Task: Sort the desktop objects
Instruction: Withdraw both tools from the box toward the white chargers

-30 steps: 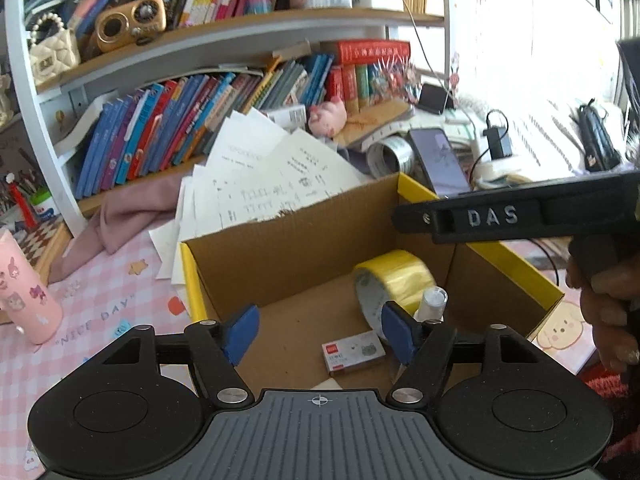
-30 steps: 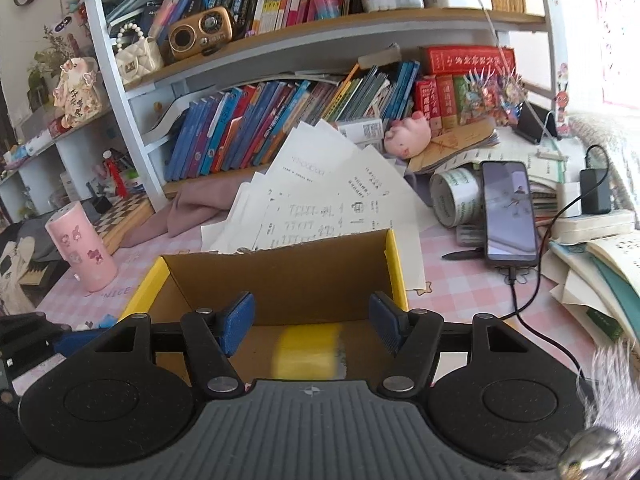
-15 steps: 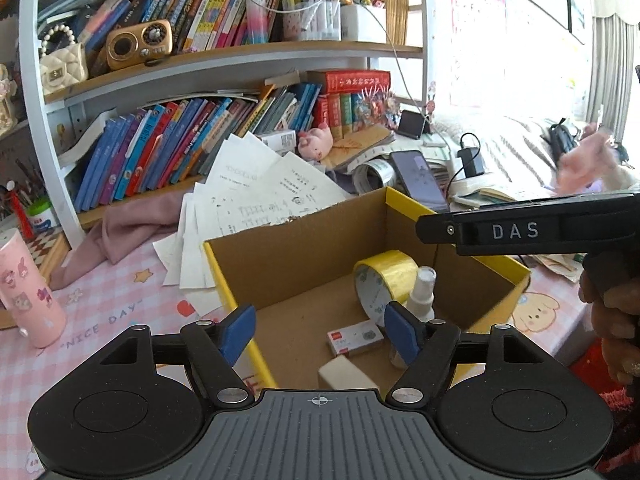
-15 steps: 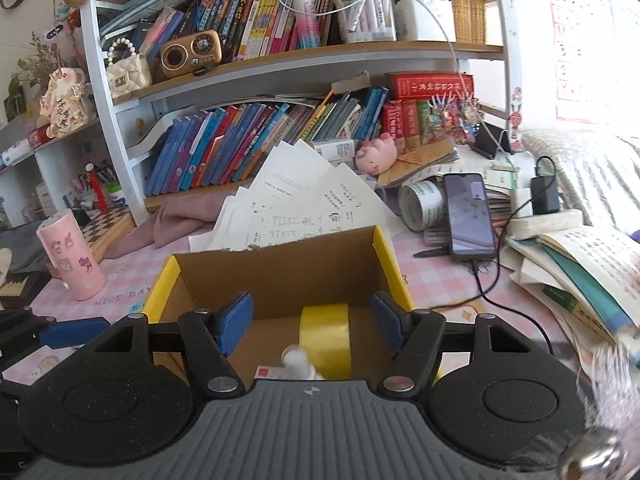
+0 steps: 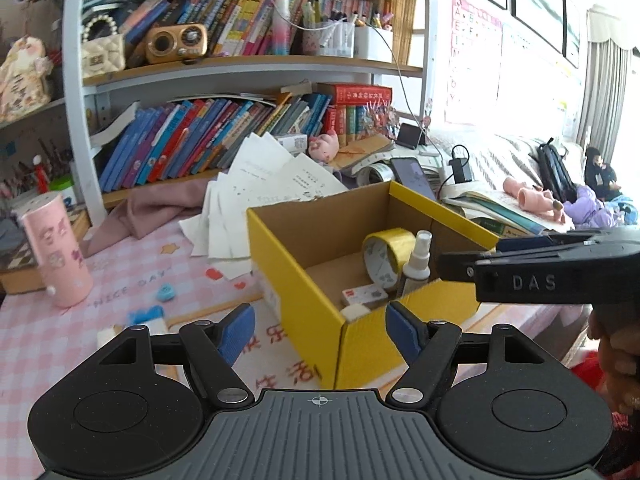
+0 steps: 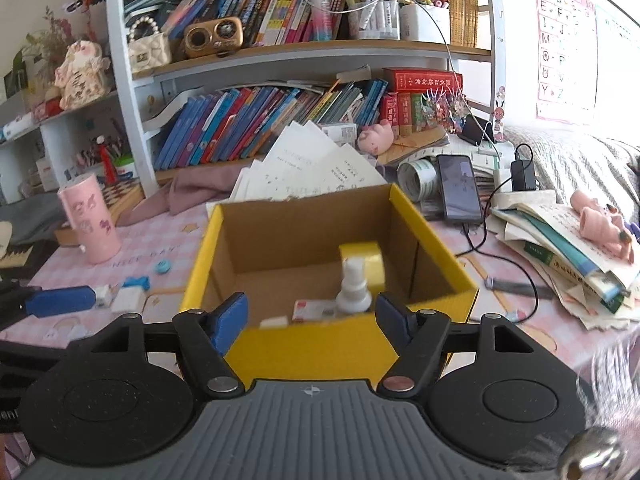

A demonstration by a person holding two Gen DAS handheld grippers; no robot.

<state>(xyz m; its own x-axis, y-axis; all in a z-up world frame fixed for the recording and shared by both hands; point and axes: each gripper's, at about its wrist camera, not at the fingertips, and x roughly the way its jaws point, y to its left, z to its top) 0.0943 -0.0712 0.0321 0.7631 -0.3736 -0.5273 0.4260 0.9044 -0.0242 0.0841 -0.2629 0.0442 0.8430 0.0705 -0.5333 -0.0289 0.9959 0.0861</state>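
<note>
Both claws have withdrawn from the yellow box (image 6: 424,236) since the earlier frames; its outer walls, previously cut off at the frame edge, now show in full. The left claw (image 5: 318,330) and right claw (image 6: 312,320) are both spread wide and carry nothing.

Sorted items in the box: yellow tape roll (image 5: 386,254), upright against the far wall; spray bottle (image 6: 353,286), upright just beside it; small red-and-white card box (image 5: 365,294), lying flat; white eraser (image 5: 354,312), at the near corner.

Unsorted items on the pink table (image 5: 132,268), at 9 o'clock of the box: a small blue round piece (image 6: 162,267), a blue eraser (image 6: 136,282) and a white block (image 6: 128,300).

Recommended procedure: select one item, centre it between the fingers, descend vertically, then close.

Pose: both claws are held level, above and in front of the box. The left claw's blue fingertip (image 6: 60,300) is near the white block and appears best placed for the next pick.
</note>
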